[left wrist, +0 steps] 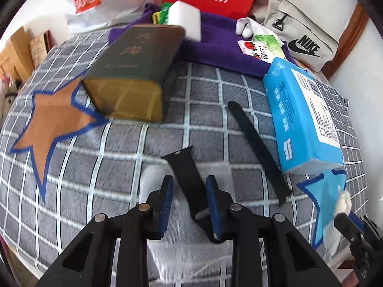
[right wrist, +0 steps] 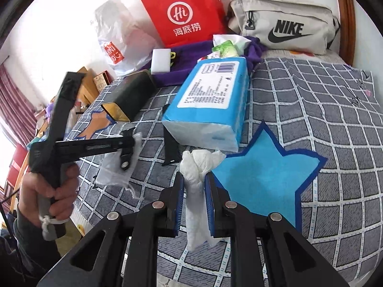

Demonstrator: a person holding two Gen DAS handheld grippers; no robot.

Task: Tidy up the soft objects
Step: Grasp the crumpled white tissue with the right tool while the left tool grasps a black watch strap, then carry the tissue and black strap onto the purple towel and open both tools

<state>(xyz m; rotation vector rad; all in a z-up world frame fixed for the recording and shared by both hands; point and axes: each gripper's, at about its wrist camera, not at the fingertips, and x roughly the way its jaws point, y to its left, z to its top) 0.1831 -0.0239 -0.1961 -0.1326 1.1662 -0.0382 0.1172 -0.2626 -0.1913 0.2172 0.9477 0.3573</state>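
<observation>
White tissue point(right wrist: 195, 186) clamped in right gripper point(right wrist: 194, 198): release squarely over blue star point(right wrist: 263, 181); left gripper point(left wrist: 190, 201) straddles black strap point(left wrist: 189, 181), grip unclear.

Short strap point(left wrist: 189, 181) between left fingers point(left wrist: 167, 196) on the bed point(left wrist: 95, 167); long strap point(left wrist: 258, 150) right of them, tissue pack point(left wrist: 301, 119) beyond.

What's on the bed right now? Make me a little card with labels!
surface: grey checked blanket
right gripper: shut on a crumpled white tissue, near the blue star
left gripper: open, with the short black watch strap between its fingers
other strap: long black watch strap, lying beside the blue tissue pack
orange star: dark green box next to it
</observation>
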